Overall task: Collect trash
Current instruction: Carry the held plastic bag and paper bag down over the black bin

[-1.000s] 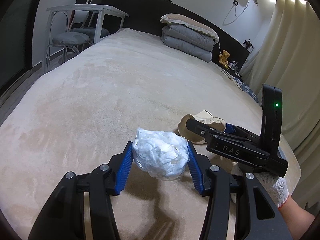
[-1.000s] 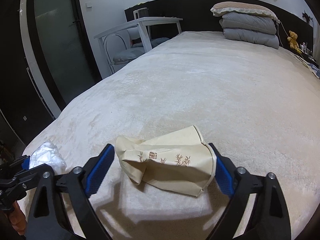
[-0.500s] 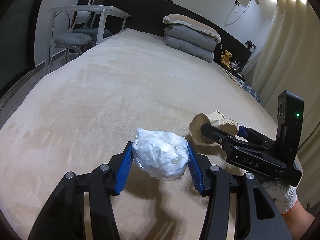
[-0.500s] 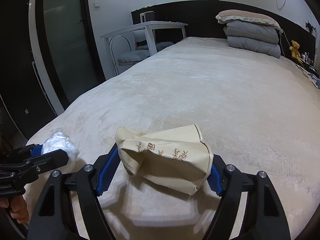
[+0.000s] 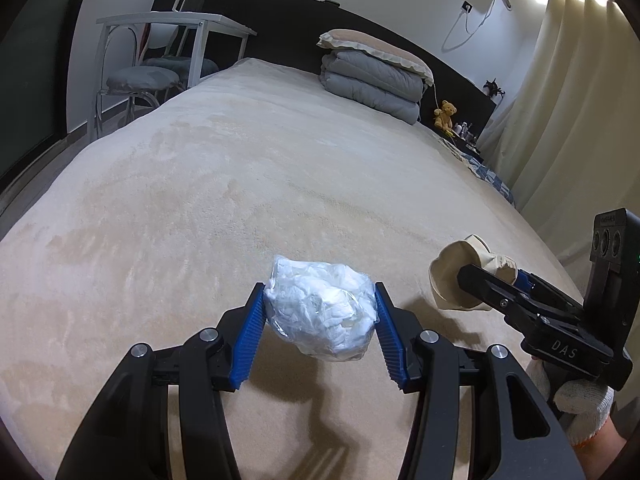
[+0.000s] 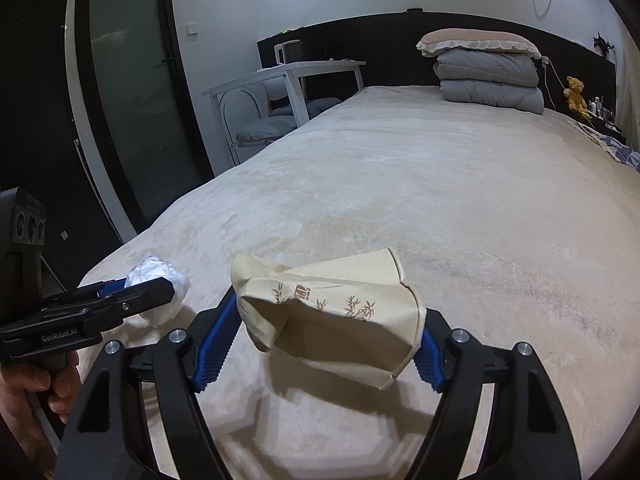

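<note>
While the left gripper (image 5: 320, 312) fingers clamp a white plastic wad (image 5: 322, 312) at lower centre, both appear clear of the bed (image 5: 240, 184). Right gripper (image 6: 324, 332) fingers pinch a crushed paper cup (image 6: 332, 308), lower centre.

Ahead of me spreads a wide bed (image 5: 248, 200) under a beige plush cover (image 6: 460, 208), its nap brushed into lighter and darker patches. At the far end, toward one o'clock, a folded grey quilt (image 5: 372, 88) lies on the cover, with a beige frilled pillow (image 5: 374, 46) stacked on top of it. At the far right edge, near two o'clock, a patterned blue-and-white cloth (image 5: 490, 178) lies on the bed.
</note>
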`<state>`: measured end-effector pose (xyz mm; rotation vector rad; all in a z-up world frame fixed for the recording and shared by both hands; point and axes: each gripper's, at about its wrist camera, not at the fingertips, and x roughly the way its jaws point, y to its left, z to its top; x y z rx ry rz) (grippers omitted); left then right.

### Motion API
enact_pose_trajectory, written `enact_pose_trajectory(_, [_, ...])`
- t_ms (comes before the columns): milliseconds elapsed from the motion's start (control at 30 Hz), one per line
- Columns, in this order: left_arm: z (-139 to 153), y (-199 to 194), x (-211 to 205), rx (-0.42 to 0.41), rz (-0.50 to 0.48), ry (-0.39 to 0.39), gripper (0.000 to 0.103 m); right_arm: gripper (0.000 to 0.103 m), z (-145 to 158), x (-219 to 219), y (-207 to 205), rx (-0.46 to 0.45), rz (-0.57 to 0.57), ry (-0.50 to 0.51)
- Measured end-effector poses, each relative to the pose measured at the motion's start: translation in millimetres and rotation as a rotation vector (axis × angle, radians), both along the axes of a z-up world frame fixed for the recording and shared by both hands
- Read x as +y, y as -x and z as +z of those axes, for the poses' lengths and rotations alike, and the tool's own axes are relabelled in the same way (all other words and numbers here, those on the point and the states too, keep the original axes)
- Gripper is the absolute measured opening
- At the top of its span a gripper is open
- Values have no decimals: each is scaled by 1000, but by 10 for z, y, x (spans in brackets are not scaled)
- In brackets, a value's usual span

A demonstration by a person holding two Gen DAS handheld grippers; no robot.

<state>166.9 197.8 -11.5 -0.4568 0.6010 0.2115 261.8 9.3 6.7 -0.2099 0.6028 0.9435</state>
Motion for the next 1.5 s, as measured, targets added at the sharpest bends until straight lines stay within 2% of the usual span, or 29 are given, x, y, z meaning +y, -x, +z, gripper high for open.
enact_pose_trajectory(333, [23, 209, -448, -31, -72, -34, 50, 75, 16, -641, 407, 22, -41, -58])
enact_pose_trajectory(467, [16, 306, -576, -44, -87, -25, 50, 75, 48, -879, 633, 0, -49, -89])
enact_pose_trajectory(600, [18, 390, -749, -54, -112, -47, 50, 75, 78, -1081, 844, -21, -43, -102])
enact_pose_trajectory(767, [14, 545, -924, -70, -130, -46, 50, 75, 90, -1312, 1076, -47, -44, -94])
enact_pose_trajectory(1133, [1, 890, -1394, -77, -187, -73, 50, 75, 44, -1771, 1505, -42, -66, -93])
enact_pose_trajectory(1500, [-48, 1219, -1706, -70, -216, -87, 50, 75, -17, -2024, 1858, -20, -71, -81])
